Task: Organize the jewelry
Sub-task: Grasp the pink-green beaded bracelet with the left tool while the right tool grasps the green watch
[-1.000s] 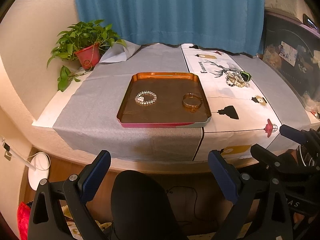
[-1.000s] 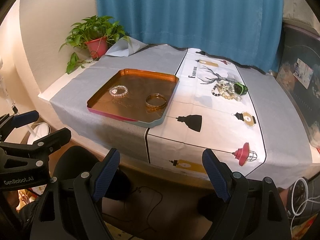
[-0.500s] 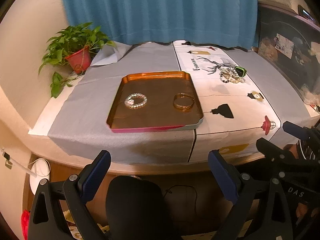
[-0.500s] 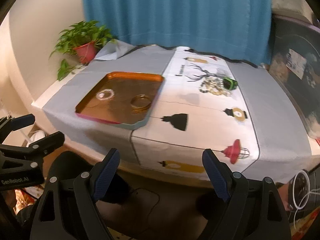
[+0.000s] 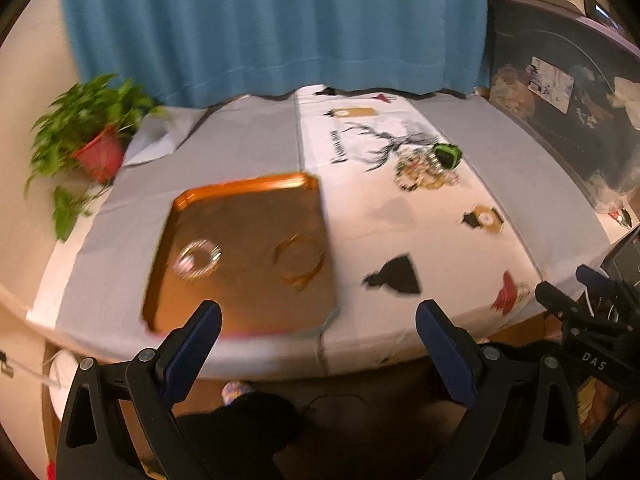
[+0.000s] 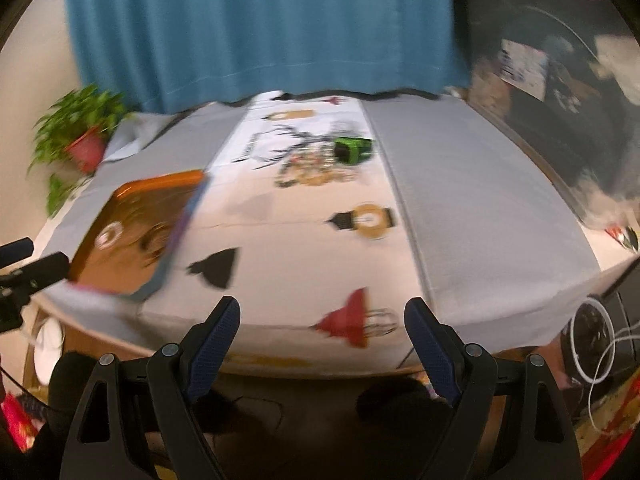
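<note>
Orange metal, the tray (image 5: 240,256) lies on the grey cloth (image 5: 120,264) of the worktop, left of centre in my left view, its near rim just above my left tongs (image 5: 318,344). Inside it are two pieces: a pale beaded bracelet (image 5: 198,258) toward its left side and a gold bangle (image 5: 300,260) toward its right, apart from each other. Both are blurred, so I cannot tell finer detail.

My left tongs are spread wide and hold nothing; the blue pads (image 5: 196,344) sit at the bottom of the frame, over the worktop's front edge. My right tongs (image 6: 322,342) are likewise spread and empty, low in the right view, below the red lamp print (image 6: 348,320) on the white runner (image 6: 304,236).

The loose heap of jewelry (image 6: 316,170) lies far up the runner, in the upper middle of the right view, touching a green and black item (image 6: 354,149) at its upper right. It is well apart from both tongs and from the tray, which sits at the left of that frame.

Between my right tongs and the heap the runner is bare apart from its prints. The worktop's front edge curves across the lower part of both views. A blue curtain (image 5: 276,24) closes off the far side, and a potted plant (image 5: 88,136) stands at the upper left.
</note>
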A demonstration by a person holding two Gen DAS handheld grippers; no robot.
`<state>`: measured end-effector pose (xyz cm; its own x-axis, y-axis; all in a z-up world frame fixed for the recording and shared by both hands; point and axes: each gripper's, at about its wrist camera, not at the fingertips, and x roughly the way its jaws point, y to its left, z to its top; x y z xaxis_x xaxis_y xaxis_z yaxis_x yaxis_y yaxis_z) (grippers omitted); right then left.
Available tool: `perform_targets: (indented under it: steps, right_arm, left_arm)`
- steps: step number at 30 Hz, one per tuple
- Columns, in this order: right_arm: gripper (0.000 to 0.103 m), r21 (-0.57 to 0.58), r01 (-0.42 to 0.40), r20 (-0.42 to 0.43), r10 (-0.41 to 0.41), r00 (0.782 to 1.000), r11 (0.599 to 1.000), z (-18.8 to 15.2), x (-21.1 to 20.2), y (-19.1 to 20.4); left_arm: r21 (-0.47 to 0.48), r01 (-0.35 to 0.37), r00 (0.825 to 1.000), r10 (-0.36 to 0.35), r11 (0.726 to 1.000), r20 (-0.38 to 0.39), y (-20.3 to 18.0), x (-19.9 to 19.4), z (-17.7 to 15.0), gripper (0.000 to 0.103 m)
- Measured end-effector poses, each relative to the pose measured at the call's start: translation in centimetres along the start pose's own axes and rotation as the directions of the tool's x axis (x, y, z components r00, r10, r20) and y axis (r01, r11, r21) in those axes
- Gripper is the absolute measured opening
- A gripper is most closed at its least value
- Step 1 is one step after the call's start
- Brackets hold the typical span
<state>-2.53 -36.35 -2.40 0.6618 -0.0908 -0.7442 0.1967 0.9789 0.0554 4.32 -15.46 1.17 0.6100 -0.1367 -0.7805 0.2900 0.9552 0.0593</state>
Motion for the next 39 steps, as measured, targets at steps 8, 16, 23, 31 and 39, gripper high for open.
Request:
perform_targets:
  steps: [8, 16, 23, 31, 39]
  right_arm:
    - [0.085, 0.066, 0.045, -0.001, -0.045, 0.999, 0.997, 4.5, 5.7, -6.8]
    - [0.085, 0.041, -0.001, -0.003, 0.002, 1.0, 0.999, 11.1, 13.8, -9.9]
    - [0.085, -0.021, -0.031, -0.058, 0.03, 0.998, 0.999, 14.5, 20.5, -9.6]
    - [0.085, -0.117, -0.047, -0.058, 0.04, 0.998, 0.992, 16.0, 24.2, -7.3]
    - [0.085, -0.141, -0.091, -0.072, 0.082, 0.994, 0.986, 17.3, 26.8, -6.1]
  left_arm:
    - [0.04, 0.055, 0.998, -0.054, 0.998, -0.035, -3.8, 7.1, 7.4, 0.097]
    - [0.042, 0.095, 0.99, -0.09, 0.995, -0.105, -6.9, 14.3, 13.2, 0.097]
    - [0.085, 0.132, 0.976, -0.114, 0.988, -0.186, -9.0, 20.0, 15.1, 0.097]
    - [-0.044, 0.257, 0.935, -0.26, 0.966, -0.24, -9.2, 23.5, 16.9, 0.08]
    - [-0.124, 0.282, 0.905, -0.307, 0.951, -0.294, -9.1, 26.4, 17.4, 0.049]
